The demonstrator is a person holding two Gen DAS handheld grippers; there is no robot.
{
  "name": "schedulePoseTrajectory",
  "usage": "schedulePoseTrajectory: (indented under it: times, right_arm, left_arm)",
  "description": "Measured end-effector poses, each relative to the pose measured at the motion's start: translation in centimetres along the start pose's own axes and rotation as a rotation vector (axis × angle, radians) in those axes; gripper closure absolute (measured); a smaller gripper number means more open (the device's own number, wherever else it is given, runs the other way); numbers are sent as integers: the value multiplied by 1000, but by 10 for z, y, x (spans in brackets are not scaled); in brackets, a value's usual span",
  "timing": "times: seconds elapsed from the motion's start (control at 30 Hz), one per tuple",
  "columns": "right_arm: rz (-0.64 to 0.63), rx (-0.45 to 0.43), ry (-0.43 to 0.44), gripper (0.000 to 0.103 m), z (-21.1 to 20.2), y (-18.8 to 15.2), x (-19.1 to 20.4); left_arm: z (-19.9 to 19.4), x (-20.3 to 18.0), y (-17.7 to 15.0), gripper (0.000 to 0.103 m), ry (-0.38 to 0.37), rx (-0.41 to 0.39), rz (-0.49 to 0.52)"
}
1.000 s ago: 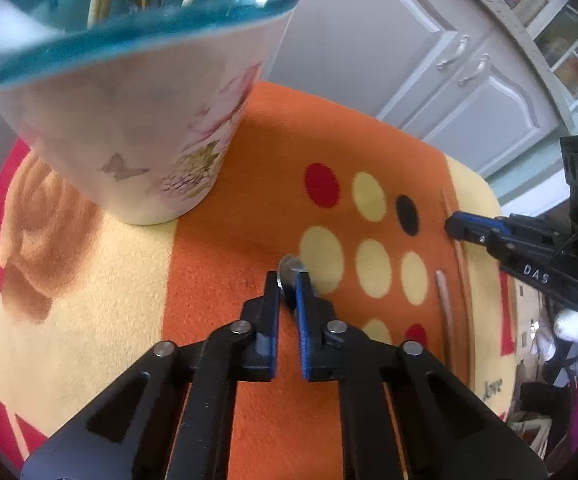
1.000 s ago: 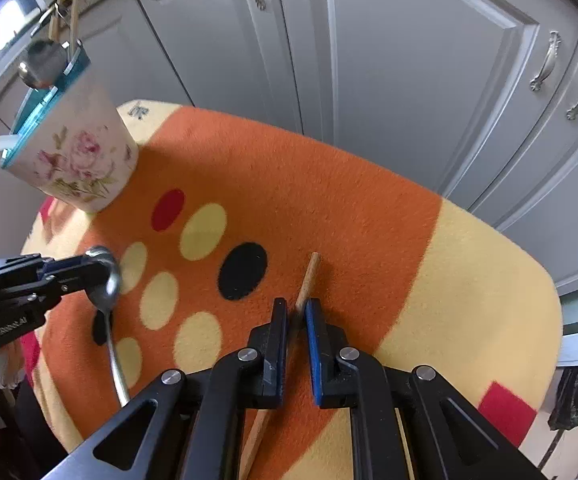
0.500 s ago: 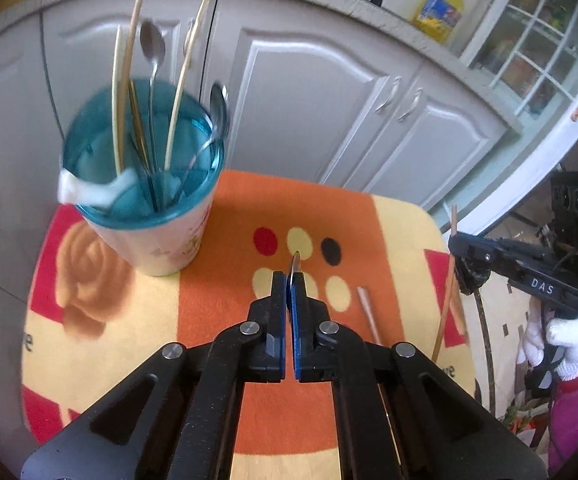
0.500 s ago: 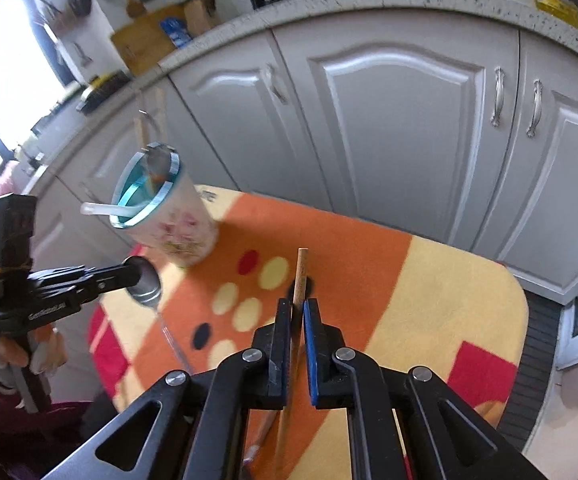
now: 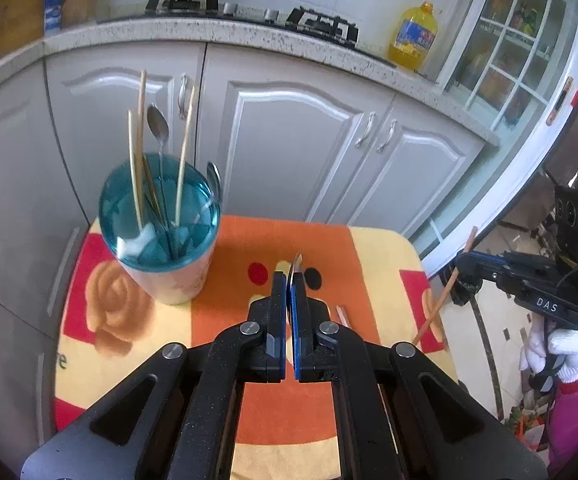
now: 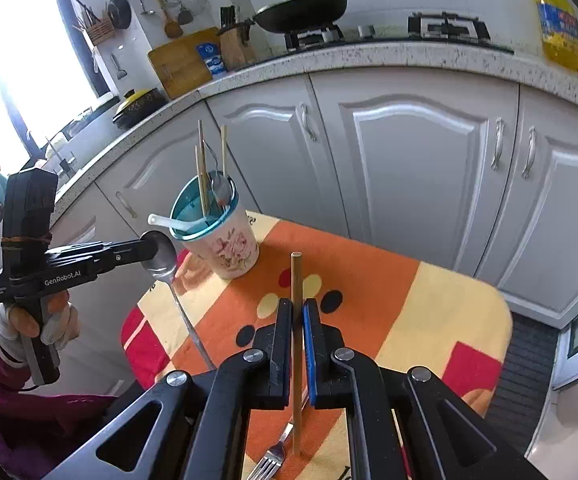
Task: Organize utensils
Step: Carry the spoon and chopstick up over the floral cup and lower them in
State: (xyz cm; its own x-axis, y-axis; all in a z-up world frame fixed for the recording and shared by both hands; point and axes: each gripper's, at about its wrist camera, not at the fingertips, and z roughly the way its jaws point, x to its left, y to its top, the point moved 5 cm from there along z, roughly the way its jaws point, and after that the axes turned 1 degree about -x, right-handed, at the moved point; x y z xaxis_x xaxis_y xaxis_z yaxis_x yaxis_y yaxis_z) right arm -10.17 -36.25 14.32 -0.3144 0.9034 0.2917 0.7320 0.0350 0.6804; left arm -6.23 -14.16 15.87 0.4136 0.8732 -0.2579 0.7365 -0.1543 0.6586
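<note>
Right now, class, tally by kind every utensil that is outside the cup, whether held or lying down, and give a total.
Spoon: 1, in the left gripper
Chopstick: 1, in the right gripper
Fork: 1, lying on the cloth
Total: 3

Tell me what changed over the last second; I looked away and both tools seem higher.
Both lifted off the cloth. The left gripper raised the spoon it had pinched at the bowl; the right gripper raised its chopstick. Both stayed shut on them throughout. The cup with its utensils, the fork and the orange cloth stayed put.
</note>
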Motion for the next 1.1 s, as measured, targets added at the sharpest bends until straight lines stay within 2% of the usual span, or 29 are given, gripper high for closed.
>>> schedulePoseTrajectory:
  times: [0.3,0.6,0.8,1.1]
  right_arm:
    - [-86,-50,5,98,-15,36,30]
    - [-184,-148,88,98,-20,108,84]
    - [-232,-183,117,98,-9,157,114]
    - [-256,-192,105,98,34,204,137]
  left_arm:
    - [-47,21,39,103,38,-101,-21]
    - [-87,65,96,103,173,-237,-33]
    - [-80,91,113,103,264,-256,-14]
    - [-59,126,128,103,388,-267,12]
